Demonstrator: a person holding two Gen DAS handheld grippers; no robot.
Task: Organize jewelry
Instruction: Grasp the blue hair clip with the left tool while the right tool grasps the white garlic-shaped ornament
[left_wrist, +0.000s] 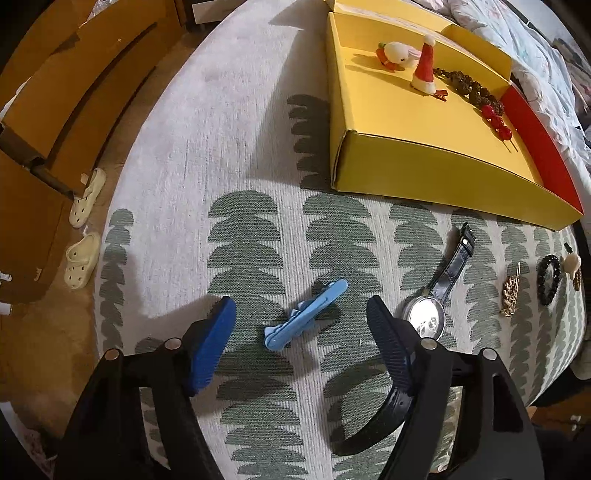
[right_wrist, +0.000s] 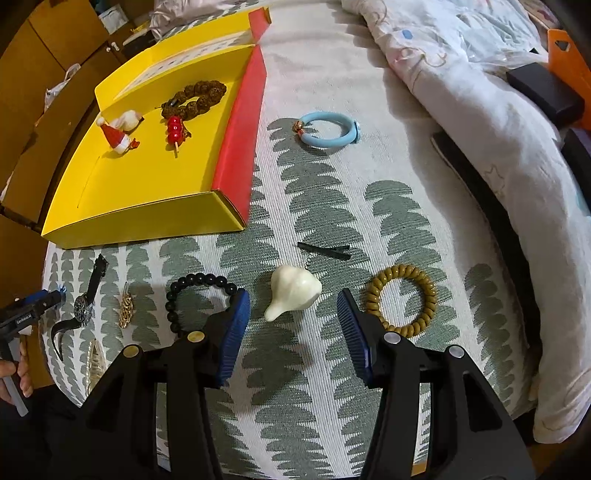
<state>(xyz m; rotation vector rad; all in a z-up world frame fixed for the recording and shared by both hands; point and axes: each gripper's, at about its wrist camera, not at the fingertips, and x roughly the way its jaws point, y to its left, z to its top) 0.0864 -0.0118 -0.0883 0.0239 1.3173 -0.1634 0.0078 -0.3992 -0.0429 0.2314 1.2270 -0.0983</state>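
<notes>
**Two open tongs, two small pieces, plenty to knock astray**

Across the upper left of the right wrist view: yellow box (right_wrist: 147, 184), already holding a brown bead bracelet (right_wrist: 195, 98), a red bead pick (right_wrist: 175, 129) and a Santa-hat clip (right_wrist: 114, 137). Destination for the rest, judging by the task.

Lower centre of the left wrist view: left tongs (left_wrist: 301, 317) released, jaws apart and empty, straddling a blue hair clip (left_wrist: 306, 314) lying slantwise on the patterned cloth (left_wrist: 258, 147). Risk here: right jaw close beside the watch (left_wrist: 428, 317), so likely to nudge or snag it on closing; slanted clip apt to pivot and squirt out.

Lower centre of the right wrist view: right tongs (right_wrist: 293, 314) likewise released and empty, short of a white shell-like charm (right_wrist: 291, 291). Smooth, rounded, probably slippery. Black bead bracelet (right_wrist: 199, 284) touching the left jaw, olive coil bracelet (right_wrist: 402, 299) just beside the other: either easily dragged along.
</notes>
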